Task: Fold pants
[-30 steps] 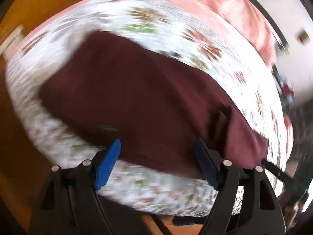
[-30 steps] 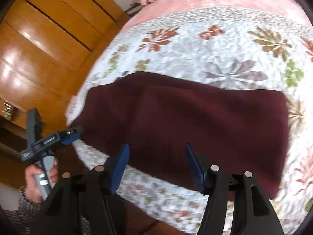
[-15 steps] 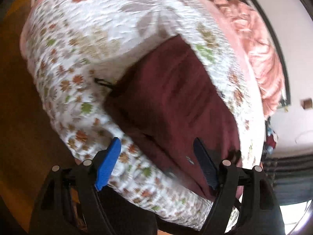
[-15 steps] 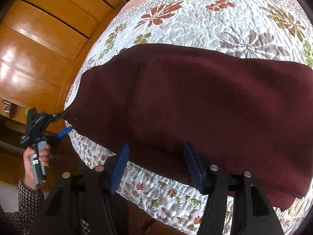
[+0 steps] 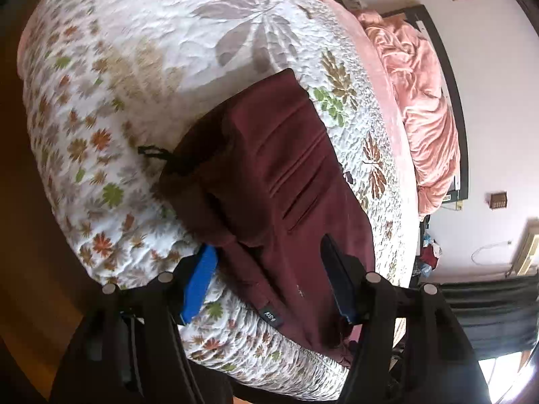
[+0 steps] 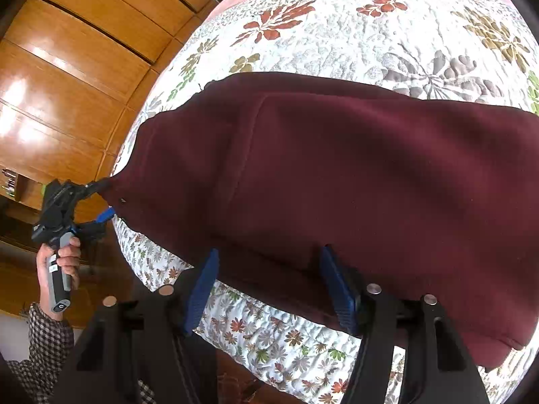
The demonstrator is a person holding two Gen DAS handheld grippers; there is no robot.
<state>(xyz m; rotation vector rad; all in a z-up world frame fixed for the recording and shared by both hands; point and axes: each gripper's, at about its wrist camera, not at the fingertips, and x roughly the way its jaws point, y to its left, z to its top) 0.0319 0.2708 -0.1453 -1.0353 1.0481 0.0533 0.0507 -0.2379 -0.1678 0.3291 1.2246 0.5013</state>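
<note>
While the maroon pants lie across the near edge of the floral quilt, filling the centre and right of the right wrist frame, both tongs sit low at that edge. Pants already look halved lengthwise into one long band, legs stacked, so a first fold seems done; the shortening folds across the length are left. Left gripper at bottom centre of its frame: jaws are closing, the waist-end corner with a small label is between them, pads not yet pressing on cloth, so no pinch so far. In the right wrist view the same tool shows at middle left, held by a hand in a checked sleeve, its tip at the pants' corner. Right gripper at bottom centre: jaws are opening, spread around the near hem, cloth edge between them, not clamped. A dark drawstring pokes out at centre left of the left view. Pink blanket bunched at upper right. Judgement: early to middle of the task, both grips yet to be made.
</note>
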